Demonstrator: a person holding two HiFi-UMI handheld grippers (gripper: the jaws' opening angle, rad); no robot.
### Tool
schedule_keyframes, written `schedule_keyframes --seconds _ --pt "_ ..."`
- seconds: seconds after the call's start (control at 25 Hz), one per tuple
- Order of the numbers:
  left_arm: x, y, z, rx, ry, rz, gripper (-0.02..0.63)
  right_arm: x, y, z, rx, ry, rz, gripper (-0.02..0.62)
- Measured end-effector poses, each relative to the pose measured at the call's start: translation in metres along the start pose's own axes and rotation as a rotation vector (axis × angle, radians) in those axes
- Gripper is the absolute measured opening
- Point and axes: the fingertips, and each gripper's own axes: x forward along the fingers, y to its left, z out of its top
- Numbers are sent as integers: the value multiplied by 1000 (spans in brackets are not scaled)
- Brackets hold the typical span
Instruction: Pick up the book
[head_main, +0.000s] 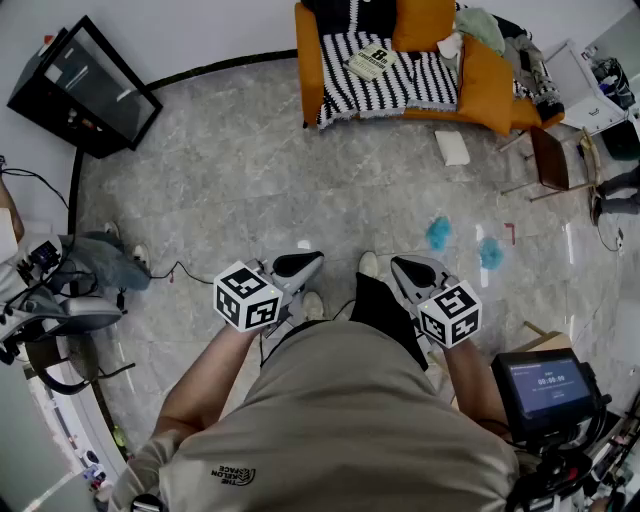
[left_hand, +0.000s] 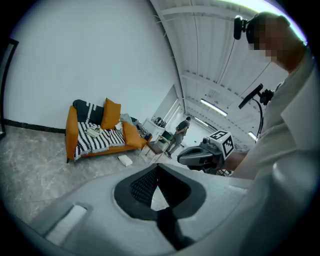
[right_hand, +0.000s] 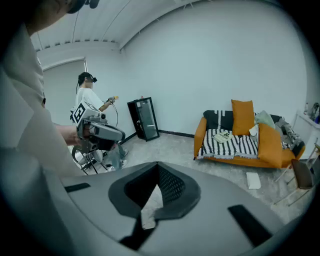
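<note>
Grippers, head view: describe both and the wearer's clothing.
The left gripper and right gripper match: light grey moulded bodies, dark-lined tapered jaws, each carrying a white cube with black square markers. Clothing: a beige short-sleeved T-shirt with a small black logo.

Your beige cotton shirt (head_main: 340, 420) bears a small upside-down "The North Face" logo; right of it, the black-framed screen (head_main: 545, 385) shows unreadable digits.

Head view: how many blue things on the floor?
2. One blue clump lies on the floor in front of the sofa; the second blue clump lies just right of it. Others may be hidden behind the person.
</note>
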Motion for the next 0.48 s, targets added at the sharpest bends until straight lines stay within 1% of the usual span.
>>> schedule_keyframes --seconds 0.12,0.2,0.28,0.4,0.48 --pt "0 3 2 7 -5 7 8 4 1 1 4 -6 4 12" --pt "12 11 8 8 -5 17 8 10 -14 4 8 -14 12 12" --pt "34 29 19 -4 2 36 8 23 -45 12 15 -23 25 12" --pt "68 62 43 -47 12 69 8 42 -94 39 21 -53 34 12" --pt "88 77 59 -52 23 89 8 50 -124 56 20 -75 33 12"
